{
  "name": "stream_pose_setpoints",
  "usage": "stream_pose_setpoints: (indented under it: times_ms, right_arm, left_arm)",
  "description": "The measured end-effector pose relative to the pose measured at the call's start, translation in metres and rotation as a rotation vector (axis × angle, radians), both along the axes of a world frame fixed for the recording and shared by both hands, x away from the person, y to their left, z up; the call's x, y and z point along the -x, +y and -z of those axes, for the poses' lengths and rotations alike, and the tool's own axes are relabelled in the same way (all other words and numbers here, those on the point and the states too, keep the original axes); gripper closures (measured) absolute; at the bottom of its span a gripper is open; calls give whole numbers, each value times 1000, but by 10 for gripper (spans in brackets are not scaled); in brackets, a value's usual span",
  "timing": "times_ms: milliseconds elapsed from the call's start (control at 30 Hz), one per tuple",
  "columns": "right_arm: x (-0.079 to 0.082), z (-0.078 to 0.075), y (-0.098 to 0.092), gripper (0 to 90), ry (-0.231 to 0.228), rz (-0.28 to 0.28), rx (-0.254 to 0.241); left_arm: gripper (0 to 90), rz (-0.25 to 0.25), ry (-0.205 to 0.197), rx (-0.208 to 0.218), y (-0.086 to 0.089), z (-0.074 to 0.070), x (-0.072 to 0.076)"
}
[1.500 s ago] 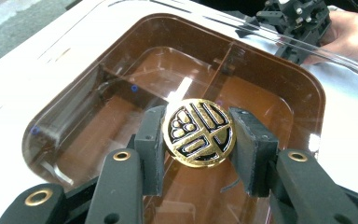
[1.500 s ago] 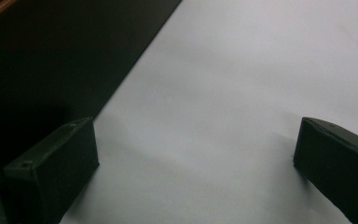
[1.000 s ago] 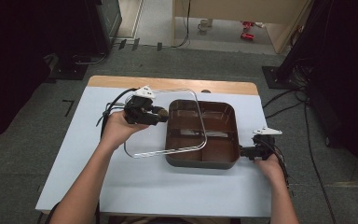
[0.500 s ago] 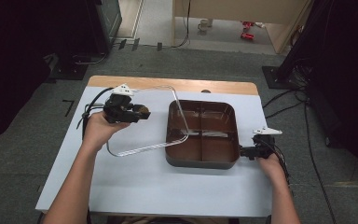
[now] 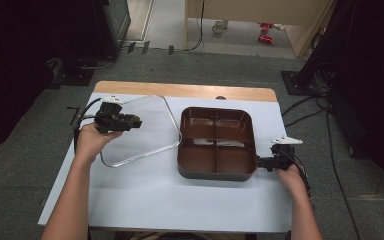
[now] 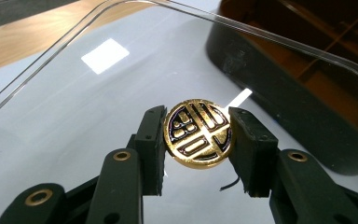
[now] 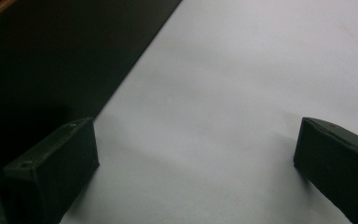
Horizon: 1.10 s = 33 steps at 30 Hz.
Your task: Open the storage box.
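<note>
A brown four-compartment tray (image 5: pixel 217 175) stands on the white table, uncovered. Its clear lid (image 5: pixel 150 135) is to the left of the tray and tilted, with the near edge close to the table. My left gripper (image 5: pixel 132 122) is shut on the lid's round gold knob (image 6: pixel 198 133), one pad on each side. The tray's dark wall (image 6: pixel 284 107) lies just beyond the lid's rim. My right gripper (image 5: pixel 262 162) rests at the tray's near right corner. In the right gripper view its jaws (image 7: pixel 196 154) stand wide open over bare table, beside the tray wall (image 7: pixel 51 60).
The white table top (image 5: pixel 180 205) has a wooden strip (image 5: pixel 190 91) along its far edge. Cables trail off the table behind my left hand. Grey floor and dark equipment surround the table.
My left gripper has carried the lid leftward off the tray and somewhat lower. The tray is now uncovered. The right gripper has stayed where it was.
</note>
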State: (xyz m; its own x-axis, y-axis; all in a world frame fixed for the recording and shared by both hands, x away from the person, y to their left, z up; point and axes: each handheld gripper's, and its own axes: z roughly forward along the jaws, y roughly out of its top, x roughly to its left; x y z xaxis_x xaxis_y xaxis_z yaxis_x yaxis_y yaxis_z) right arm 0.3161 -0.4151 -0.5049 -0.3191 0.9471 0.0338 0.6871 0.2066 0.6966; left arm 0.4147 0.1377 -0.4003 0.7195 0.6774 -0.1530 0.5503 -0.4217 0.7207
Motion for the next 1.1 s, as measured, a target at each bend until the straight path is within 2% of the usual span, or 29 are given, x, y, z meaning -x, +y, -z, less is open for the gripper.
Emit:
stream_pose_setpoints:
  times_ms: [100,133,267,433,600,833,1000,1100]
  right_arm:
    - [0,0,0,0,0,0,0]
    - [0,0,0,0,-1,-1,1]
    - [0,0,0,0,-1,0,1]
    - [0,0,0,0,1,0,0]
    - [0,0,0,0,0,-1,1]
    - [0,0,0,0,0,-1,1]
    - [0,0,0,0,-1,0,1]
    - [0,0,0,0,-1,-1,1]
  left_arm:
    - [592,-17,-7,-6,6,4,-2]
    - [592,-36,-6,-10,13,9,-5]
    - [592,-68,11,-19,23,20,-10]
    - [592,-103,32,-23,26,32,-17]
    - [592,-142,58,-42,31,51,-25]
    - [592,-150,60,-55,31,61,-28]
    - [592,-149,53,-101,27,67,-28]
    - [591,-149,48,-113,25,68,-27]
